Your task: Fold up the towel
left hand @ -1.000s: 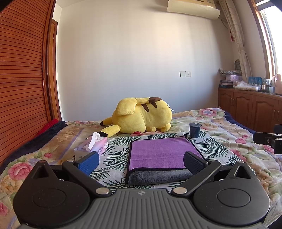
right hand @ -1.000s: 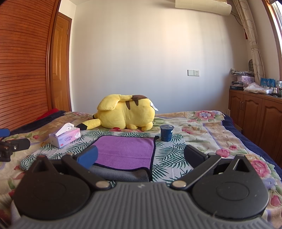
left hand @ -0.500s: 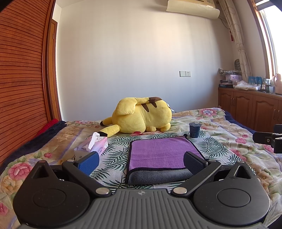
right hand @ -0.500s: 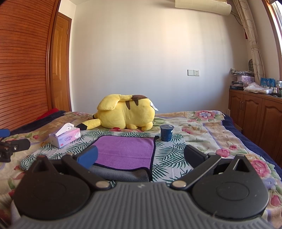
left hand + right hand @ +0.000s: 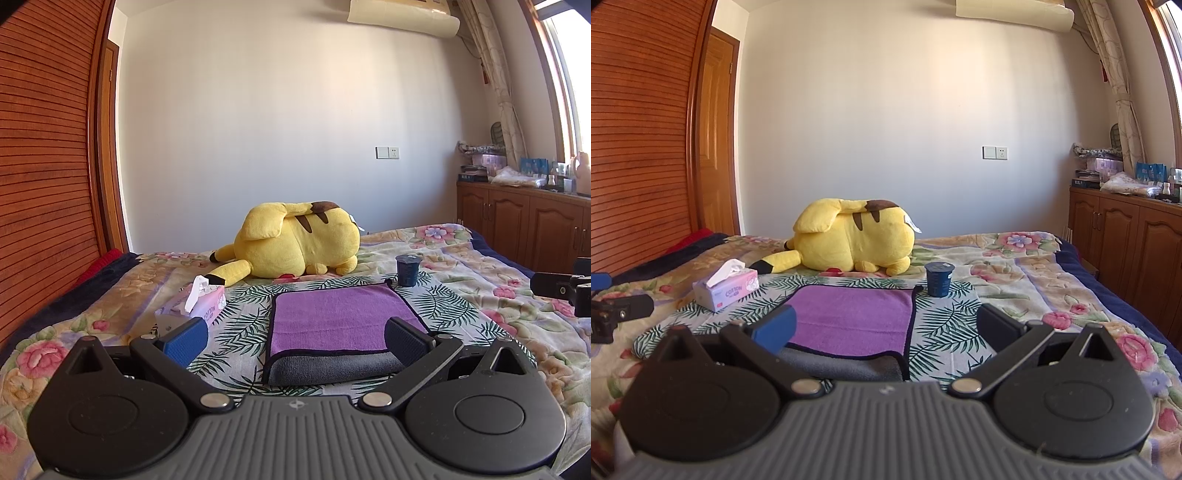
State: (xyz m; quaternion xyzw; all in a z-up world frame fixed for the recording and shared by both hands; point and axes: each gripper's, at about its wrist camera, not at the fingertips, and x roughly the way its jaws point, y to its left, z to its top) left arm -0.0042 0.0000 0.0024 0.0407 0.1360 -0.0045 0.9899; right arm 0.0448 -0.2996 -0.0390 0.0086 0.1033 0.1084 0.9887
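A purple towel (image 5: 332, 317) with a dark hem lies folded on the flowered bedspread, its grey underside showing along the near fold. It also shows in the right wrist view (image 5: 853, 317). My left gripper (image 5: 295, 338) is open and empty, hovering just short of the towel's near edge. My right gripper (image 5: 884, 326) is open and empty, also near the front edge, with the towel's right corner between its fingers. Each gripper shows at the edge of the other's view, the right (image 5: 561, 291) and the left (image 5: 617, 314).
A yellow plush toy (image 5: 295, 245) lies behind the towel. A tissue box (image 5: 199, 302) stands to the towel's left and a dark blue cup (image 5: 408, 269) at its far right corner. Wooden cabinets (image 5: 524, 225) line the right wall, a slatted wardrobe (image 5: 44, 184) the left.
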